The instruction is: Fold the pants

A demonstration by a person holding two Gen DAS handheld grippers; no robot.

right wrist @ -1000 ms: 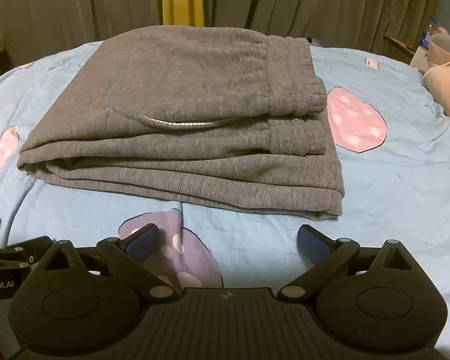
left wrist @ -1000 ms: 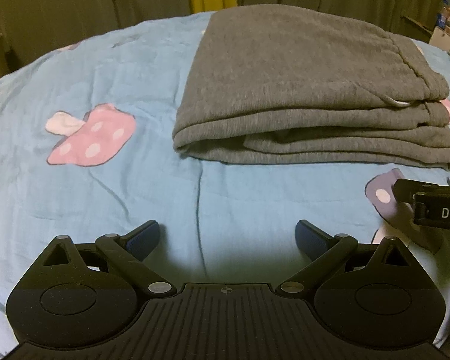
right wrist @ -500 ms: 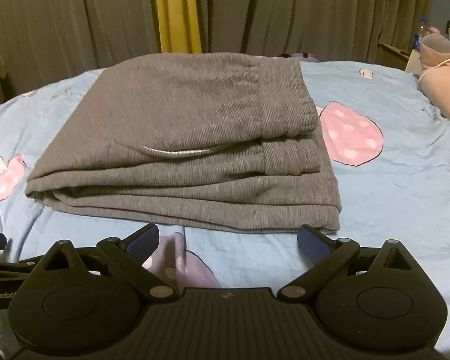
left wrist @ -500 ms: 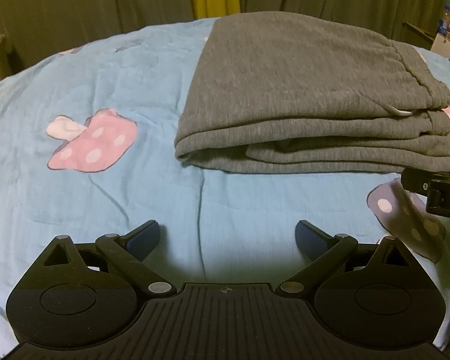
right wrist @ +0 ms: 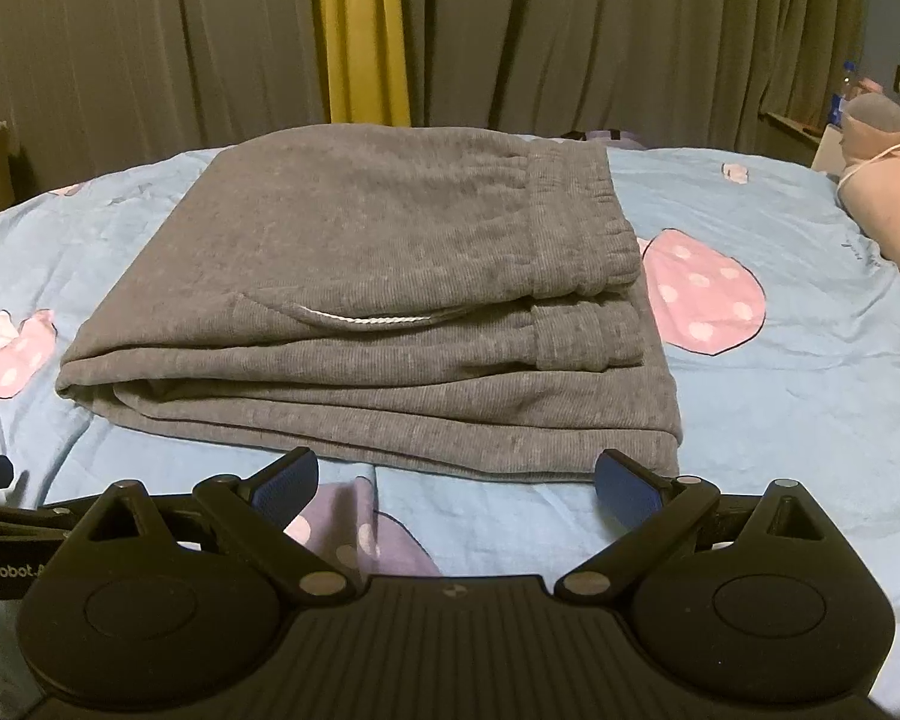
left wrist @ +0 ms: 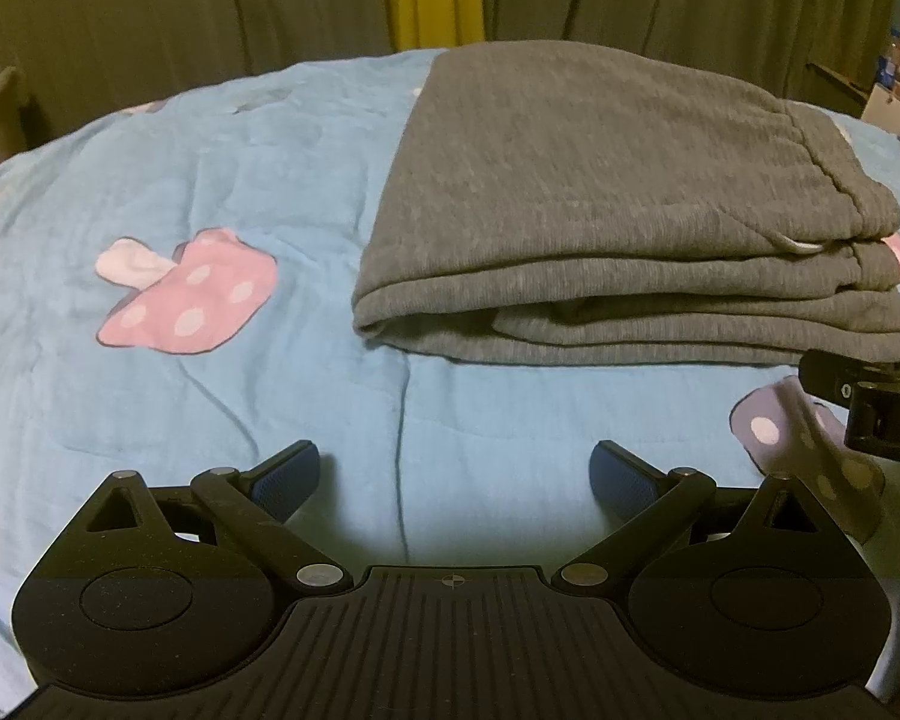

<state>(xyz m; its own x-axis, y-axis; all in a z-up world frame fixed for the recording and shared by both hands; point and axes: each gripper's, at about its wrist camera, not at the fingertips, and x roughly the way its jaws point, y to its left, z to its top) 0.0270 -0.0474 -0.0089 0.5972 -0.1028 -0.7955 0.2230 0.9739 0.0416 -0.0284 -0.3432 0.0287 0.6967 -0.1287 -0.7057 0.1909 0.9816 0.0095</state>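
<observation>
The grey pants [left wrist: 618, 210] lie folded in a stack of layers on the blue bedspread [left wrist: 180, 420]; they also show in the right wrist view [right wrist: 390, 300], waistband to the right and a white drawstring [right wrist: 366, 318] peeking out. My left gripper [left wrist: 455, 468] is open and empty, low over the bedspread, in front of the stack's left corner. My right gripper [right wrist: 456, 480] is open and empty, just short of the stack's near edge. The right gripper's side shows at the left wrist view's right edge [left wrist: 870, 408].
The bedspread has pink mushroom prints [left wrist: 192, 300] [right wrist: 702, 294] and a purple one [right wrist: 354, 534]. Dark curtains with a yellow strip [right wrist: 360, 30] hang behind the bed. A plush toy [right wrist: 882, 186] lies at the bed's right side, with a bottle [right wrist: 843, 90] behind.
Both cameras have lowered and tilted up: more curtain shows, the pants sit lower in frame. The right gripper has come closer to the stack's near edge. Both stay open.
</observation>
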